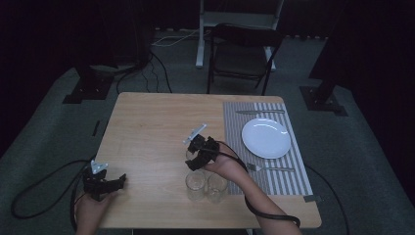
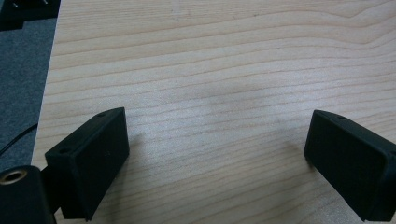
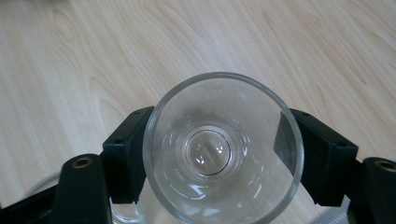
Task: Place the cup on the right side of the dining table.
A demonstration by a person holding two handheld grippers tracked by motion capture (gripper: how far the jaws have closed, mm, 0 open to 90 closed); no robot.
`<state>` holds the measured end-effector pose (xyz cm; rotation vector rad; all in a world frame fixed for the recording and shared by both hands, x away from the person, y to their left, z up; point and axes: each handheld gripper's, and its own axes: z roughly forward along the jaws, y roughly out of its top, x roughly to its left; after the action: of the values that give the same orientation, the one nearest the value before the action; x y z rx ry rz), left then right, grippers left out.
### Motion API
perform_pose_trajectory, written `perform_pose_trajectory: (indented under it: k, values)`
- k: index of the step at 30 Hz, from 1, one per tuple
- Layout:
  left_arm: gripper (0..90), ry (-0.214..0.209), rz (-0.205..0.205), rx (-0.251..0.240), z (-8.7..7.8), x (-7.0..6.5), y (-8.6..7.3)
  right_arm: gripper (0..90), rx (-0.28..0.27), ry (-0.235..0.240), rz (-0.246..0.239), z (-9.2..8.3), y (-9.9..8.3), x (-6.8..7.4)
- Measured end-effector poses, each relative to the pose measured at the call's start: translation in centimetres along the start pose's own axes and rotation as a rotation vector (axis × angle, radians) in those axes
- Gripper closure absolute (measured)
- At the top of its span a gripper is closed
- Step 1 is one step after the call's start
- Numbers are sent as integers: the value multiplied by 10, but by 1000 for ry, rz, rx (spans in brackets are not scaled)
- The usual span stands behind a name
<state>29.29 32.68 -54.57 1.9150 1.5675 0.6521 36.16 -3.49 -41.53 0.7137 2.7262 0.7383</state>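
I have the right tool (image 3: pixel 219 154) pinching a clear glass (image 3: pixel 223 148), one black jaw pressed on each side of its wall, and I judge the grip is the weak point here. The wall is smooth and round, and the jaws bear on it at two narrow patches, so any tilt of my wrist could let the glass swivel or slide down between them. A harder squeeze is no cure, since thin glass may crack.

The second risk sits right below my hand in the high view: two more glasses (image 1: pixel 205 186) stand side by side near the front edge of the table (image 1: pixel 147 127), just beside the right tool (image 1: pixel 201 152). If I swing low or drift back, the held glass could knock them, and they stand close enough to the edge to go over.

If I carry it toward the striped placemat (image 1: pixel 235 127), the white plate (image 1: pixel 265 138) and fork (image 1: pixel 270 168) are in the way of a careless set-down.

The glass itself is a plain empty tumbler, seen from above with its mouth wide and a thick round base catching small highlights. It hangs over bare wood.

The left tool (image 2: pixel 217 154) rests spread wide, nothing between its jaws, near the table's left front corner.
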Motion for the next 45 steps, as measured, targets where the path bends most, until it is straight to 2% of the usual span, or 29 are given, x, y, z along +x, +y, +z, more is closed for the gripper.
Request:
perform_pose_trajectory:
  k: [13,16,25,28,30,38,45]
  values:
    - [70,0,2,0,0,0,0,283,19,-51,83,-11,-20,-35]
    - [70,0,0,0,0,0,0,283,30,-77,98,-13,-25,-44]
    - [70,-1,0,1,0,0,0,283,43,-126,180,-19,-36,-79]
    - [70,-1,0,1,0,0,0,283,47,-131,214,-21,-37,-90]
    - [70,-1,0,1,0,0,0,283,51,-133,218,-21,-37,-94]
    - [70,-1,0,1,0,0,0,283,66,-192,272,-24,-31,-125]
    - [70,-1,0,1,0,0,0,283,46,-239,352,-25,-25,-151]
